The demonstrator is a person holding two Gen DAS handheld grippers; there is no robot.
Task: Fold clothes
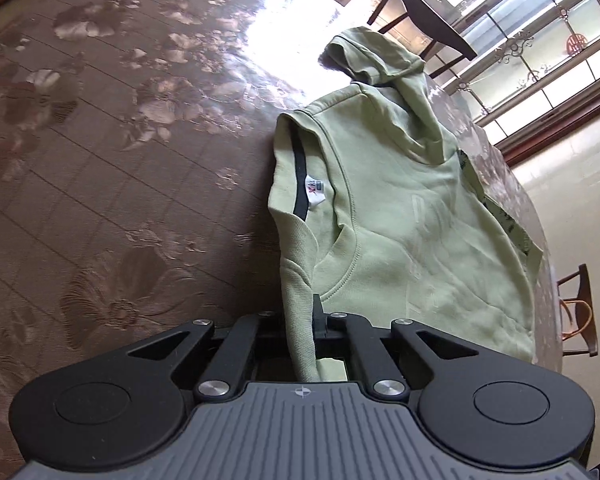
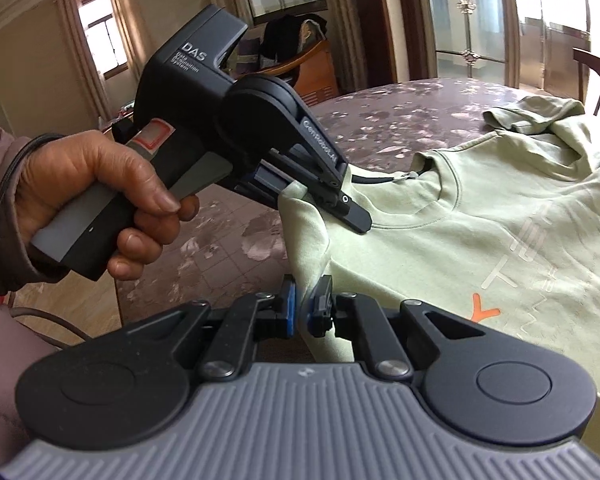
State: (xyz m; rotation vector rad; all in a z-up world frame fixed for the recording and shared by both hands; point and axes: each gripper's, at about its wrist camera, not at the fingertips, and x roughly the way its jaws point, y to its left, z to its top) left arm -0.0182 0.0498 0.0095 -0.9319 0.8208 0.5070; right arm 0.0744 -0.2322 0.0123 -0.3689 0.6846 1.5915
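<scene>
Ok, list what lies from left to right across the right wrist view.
Person's hand → left hand-held gripper, shut on the sweatshirt's shoulder → round neckline → pale chest lettering → crumpled sleeve.

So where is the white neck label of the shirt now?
In the left wrist view the label sits inside the collar of the green shirt, mid-frame beside the dark neck tape, above the left tongs that pinch the shoulder.

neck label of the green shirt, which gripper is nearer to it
Left. The left gripper is clamped on the green shirt at the shoulder beside the collar, close to the neck label. The right gripper pinches the sleeve edge, lower down.
</scene>
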